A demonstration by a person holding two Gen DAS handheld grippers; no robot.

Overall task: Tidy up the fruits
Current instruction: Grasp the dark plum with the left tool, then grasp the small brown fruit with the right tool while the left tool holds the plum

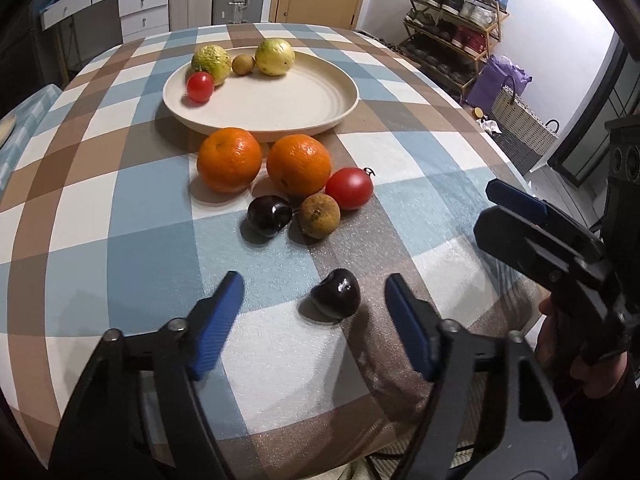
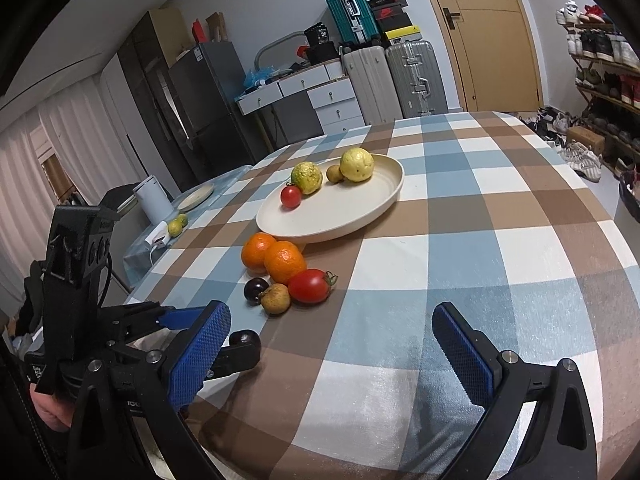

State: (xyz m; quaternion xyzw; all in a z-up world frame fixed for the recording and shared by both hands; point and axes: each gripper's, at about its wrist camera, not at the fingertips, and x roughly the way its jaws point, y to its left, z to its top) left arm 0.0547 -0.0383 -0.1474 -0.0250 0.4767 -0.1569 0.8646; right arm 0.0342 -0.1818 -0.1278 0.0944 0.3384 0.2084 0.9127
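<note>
The checked table point(image 1: 100, 208) carries a cream plate point(image 1: 280, 96) toward its far edge, then two oranges point(image 1: 298, 164) beside it. Near the front edge a dark plum point(image 1: 334, 292) lies between the left gripper's point(image 1: 314, 300) parted pads, untouched (the right gripper point(image 2: 332, 340) gapes empty).

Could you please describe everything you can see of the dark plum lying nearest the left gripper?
The plum is small, round, glossy and nearly black, with a dimple on top. It rests alone on the checked tablecloth, apart from the other fruit. It lies between the left gripper's blue pads, nearer the right one, with neither visibly pressing it.
</note>
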